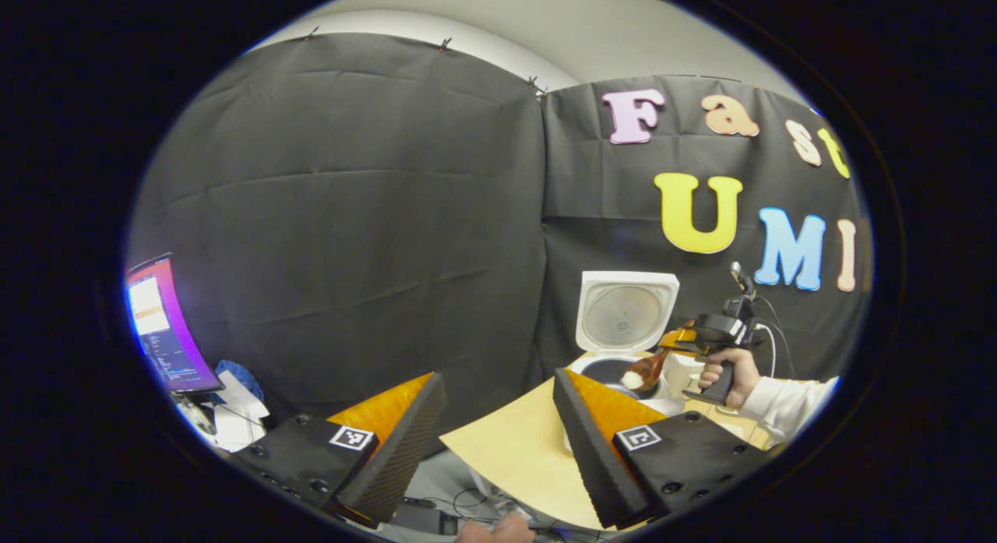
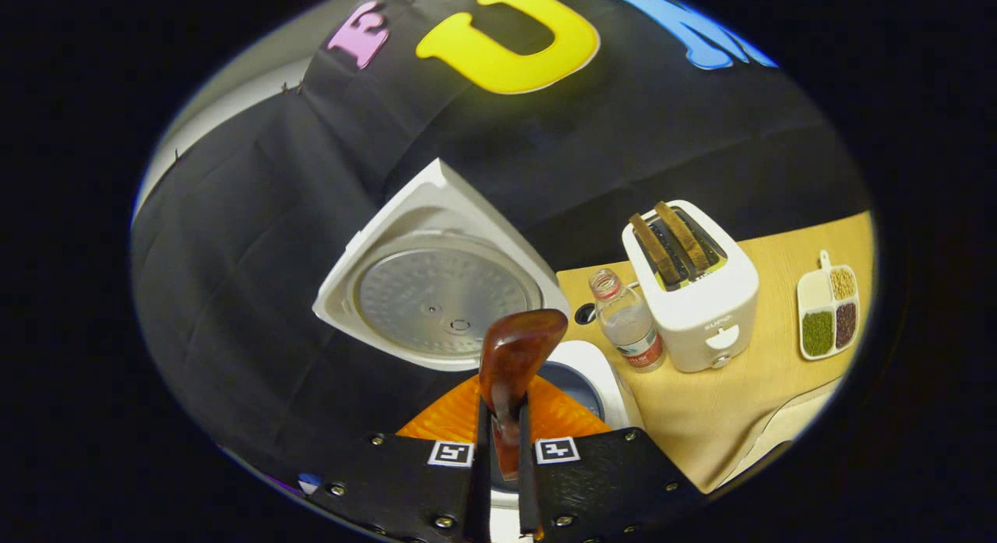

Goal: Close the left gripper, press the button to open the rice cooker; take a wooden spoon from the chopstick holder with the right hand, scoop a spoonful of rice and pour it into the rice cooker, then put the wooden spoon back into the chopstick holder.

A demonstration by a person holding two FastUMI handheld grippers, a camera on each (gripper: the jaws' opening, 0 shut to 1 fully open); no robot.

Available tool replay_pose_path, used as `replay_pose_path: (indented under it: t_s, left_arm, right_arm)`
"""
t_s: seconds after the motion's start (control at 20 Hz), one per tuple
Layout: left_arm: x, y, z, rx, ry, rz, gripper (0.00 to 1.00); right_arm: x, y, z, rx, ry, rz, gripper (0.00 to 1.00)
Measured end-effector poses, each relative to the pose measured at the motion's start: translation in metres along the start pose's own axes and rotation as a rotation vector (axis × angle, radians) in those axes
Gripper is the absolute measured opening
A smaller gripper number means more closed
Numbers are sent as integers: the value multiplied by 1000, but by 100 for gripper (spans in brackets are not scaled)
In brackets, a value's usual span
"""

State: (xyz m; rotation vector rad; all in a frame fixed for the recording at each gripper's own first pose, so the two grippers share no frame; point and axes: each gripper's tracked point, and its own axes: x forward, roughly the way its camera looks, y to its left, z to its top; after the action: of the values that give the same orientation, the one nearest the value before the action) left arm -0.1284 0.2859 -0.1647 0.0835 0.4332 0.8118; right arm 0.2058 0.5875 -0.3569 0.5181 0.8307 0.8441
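The white rice cooker [image 1: 623,371] stands on the table with its lid [image 1: 627,313] raised upright. My left gripper [image 1: 497,375] is open and holds nothing, well short of the cooker and to its left. A hand holds my right gripper [image 1: 685,342] beside the cooker. It is shut on the wooden spoon [image 1: 645,369], whose tip carries white rice over the inner pot. In the right gripper view, my right gripper [image 2: 505,418] clamps the spoon's handle. The spoon's bowl [image 2: 518,344] shows its back, above the pot [image 2: 580,383] and in front of the lid [image 2: 436,294].
A white toaster [image 2: 693,294] with two slices, a water bottle [image 2: 627,321] and a small divided tray of grains [image 2: 829,313] stand on the wooden table [image 2: 748,387] right of the cooker. A lit monitor [image 1: 160,325] stands far left, off the table.
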Motion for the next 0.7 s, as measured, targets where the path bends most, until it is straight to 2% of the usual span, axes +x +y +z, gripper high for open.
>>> replay_pose_path:
  t_s: [0.2,0.3,0.5,0.6,0.7]
  left_arm:
    - [4,13,-5,-18,12,31,100]
    - [7,17,-9,-29,21,37,94]
    - [5,20,-7,-21,17,39,94]
    - [4,20,-7,-18,20,37,98]
    - [5,19,-10,-21,24,33,94]
  right_arm:
    - [10,5,-8,-229,10,-40,15]
    - [15,6,-16,-319,21,-39,14]
    - [15,13,-24,-563,9,-43,15]
    - [12,19,-30,-707,-10,-49,15]
    - [4,32,-34,-831,-56,-45,14]
